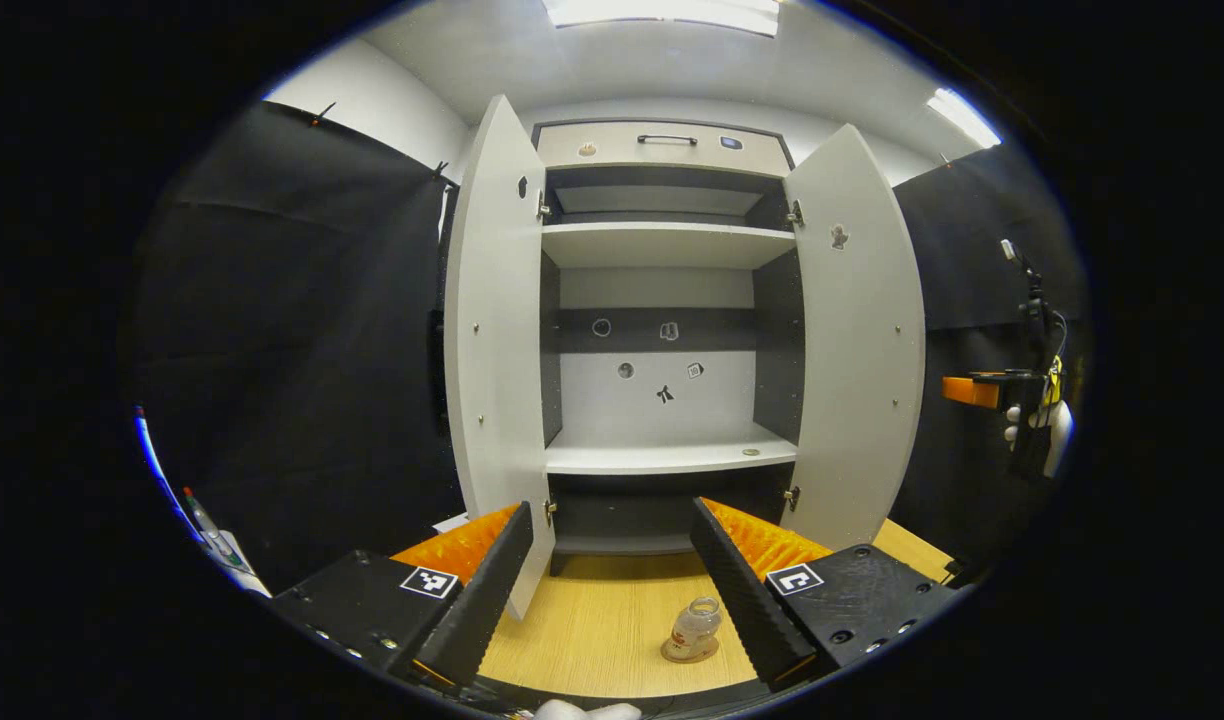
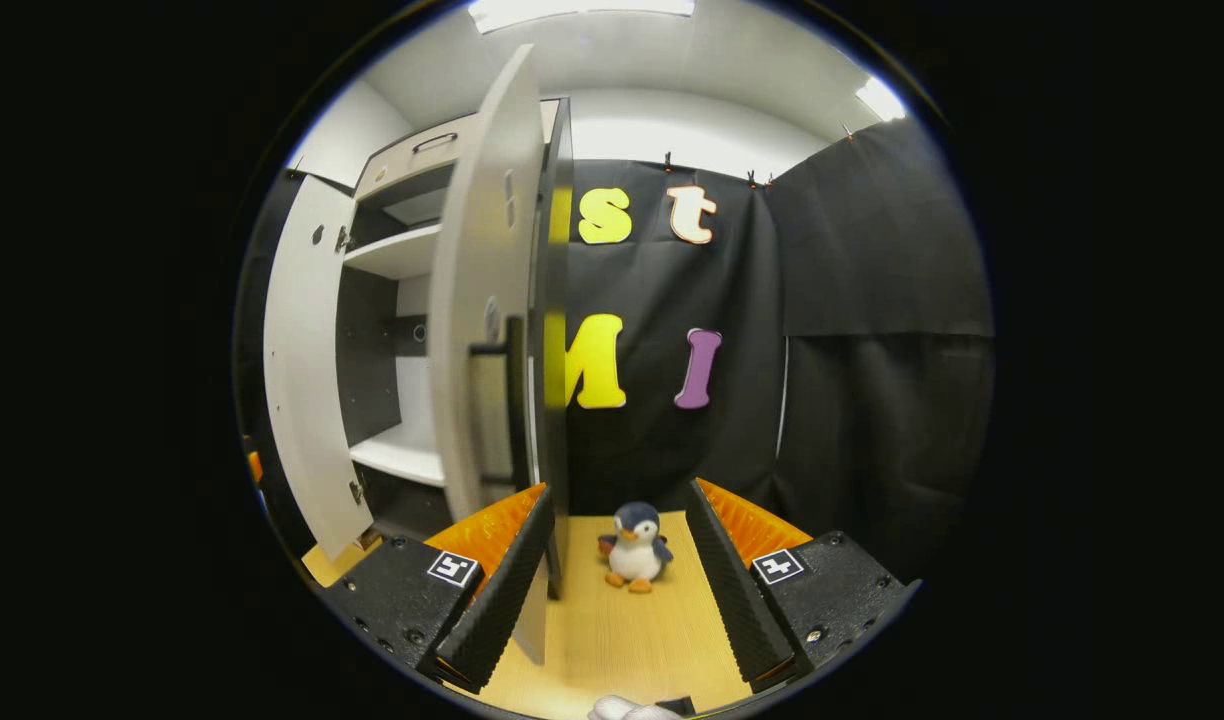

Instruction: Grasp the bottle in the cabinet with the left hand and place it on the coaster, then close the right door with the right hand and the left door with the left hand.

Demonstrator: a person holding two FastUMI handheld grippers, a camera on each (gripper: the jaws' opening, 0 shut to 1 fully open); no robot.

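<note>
The tall white cabinet with dark inner walls (image 1: 662, 330) stands on the pale wooden counter (image 1: 592, 620) with both doors swung wide. In front of the cabinet, the small clear plastic bottle (image 1: 694, 626) stands upright on the round tan coaster (image 1: 688, 651), between the spread fingers of the left claw (image 1: 612, 590), which holds nothing. In the right gripper view, the right claw (image 2: 617, 585) is also spread and empty, just beside the cabinet's right door (image 2: 487, 300); a small plush penguin (image 2: 634, 547) sits on the counter beyond it.
</note>
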